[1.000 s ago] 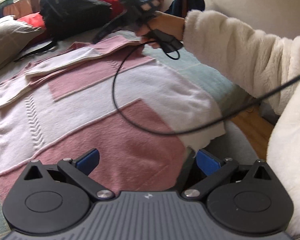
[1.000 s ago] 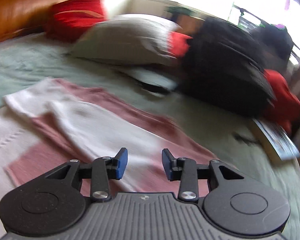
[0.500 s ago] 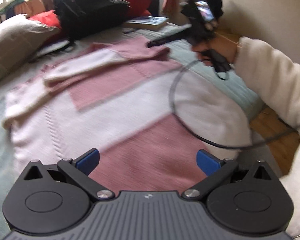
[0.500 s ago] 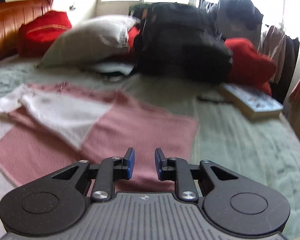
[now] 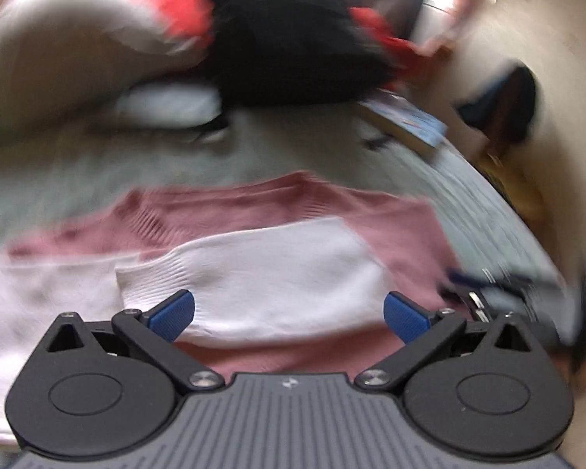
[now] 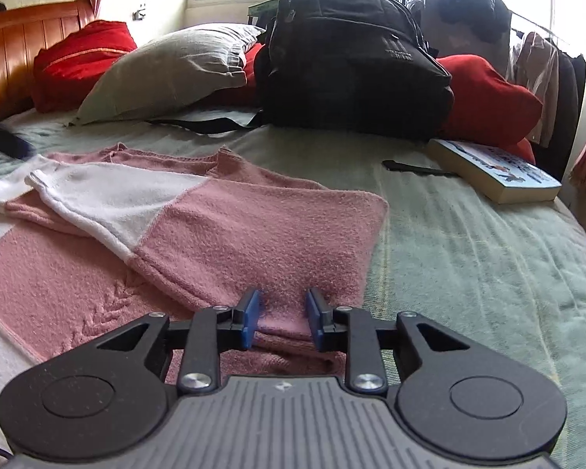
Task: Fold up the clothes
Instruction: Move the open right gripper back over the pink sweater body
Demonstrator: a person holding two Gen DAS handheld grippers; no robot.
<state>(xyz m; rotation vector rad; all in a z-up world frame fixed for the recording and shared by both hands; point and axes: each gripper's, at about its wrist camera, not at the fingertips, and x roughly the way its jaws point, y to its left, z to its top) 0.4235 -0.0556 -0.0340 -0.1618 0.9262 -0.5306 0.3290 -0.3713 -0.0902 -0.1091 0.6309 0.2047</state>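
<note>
A pink and white knitted sweater (image 6: 199, 230) lies spread on the pale green bed (image 6: 468, 258), with one sleeve (image 6: 109, 199) folded across its chest so the white cuff end points to the left in the right wrist view. The right tool (image 6: 281, 318) sits low over the near pink edge of the sweater; its blue pads (image 6: 250, 316) stand a little apart with a raised ridge of pink knit between them, and its jaws have just been opening slightly after a squeeze, so the pads do not appear to press the cloth firmly and the tool reads as released. The left tool (image 5: 289, 314) hovers above the folded sleeve in a strongly blurred view, its blue fingers (image 5: 172, 312) spread wide with nothing between them, the white part of the sleeve (image 5: 261, 273) showing through the gap. At the right edge of the left wrist view a dark smeared shape is the right tool (image 5: 500, 293). Behind the sweater, toward the head of the bed, stand a black backpack (image 6: 351, 62), a grey pillow (image 6: 168, 70) and red cushions (image 6: 78, 62), with a wooden headboard (image 6: 15, 39) at the far left. A paperback book (image 6: 496, 172) lies on the bed to the right of the backpack, and a small dark strap (image 6: 414, 168) rests just beside it. Clothes hang on a rail (image 6: 543, 54) by the bright window.
</note>
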